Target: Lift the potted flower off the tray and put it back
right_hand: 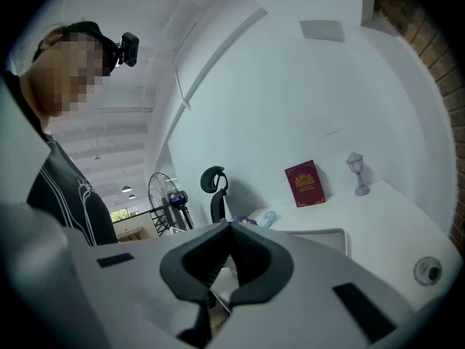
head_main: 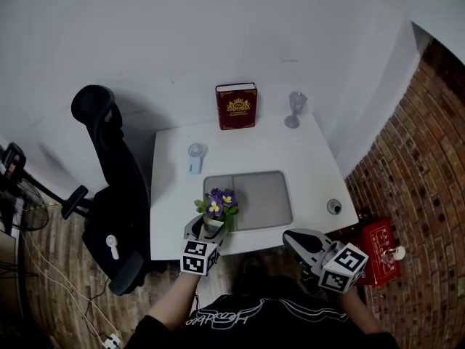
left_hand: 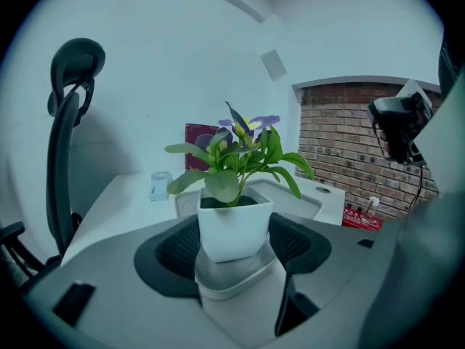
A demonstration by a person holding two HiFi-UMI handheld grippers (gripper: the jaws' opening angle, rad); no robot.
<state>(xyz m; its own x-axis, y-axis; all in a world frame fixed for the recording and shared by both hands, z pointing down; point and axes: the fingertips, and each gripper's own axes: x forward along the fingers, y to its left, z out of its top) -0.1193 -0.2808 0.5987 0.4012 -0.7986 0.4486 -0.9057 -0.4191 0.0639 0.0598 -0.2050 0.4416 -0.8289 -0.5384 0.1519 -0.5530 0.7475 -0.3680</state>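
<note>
The potted flower (head_main: 216, 206), purple blooms in a white pot, stands upright at the grey tray's (head_main: 263, 198) near left corner.

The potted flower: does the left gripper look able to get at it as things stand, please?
Probably yes: the potted flower stands unobstructed between the pads of the left gripper, which touch its pot.

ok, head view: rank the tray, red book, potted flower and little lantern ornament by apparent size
1. tray: clearly largest.
2 and 3. red book and potted flower: about alike. The flower sits nearer the camera with its pot partly hidden, so I won't rank them.
4. lantern ornament: smallest.
</note>
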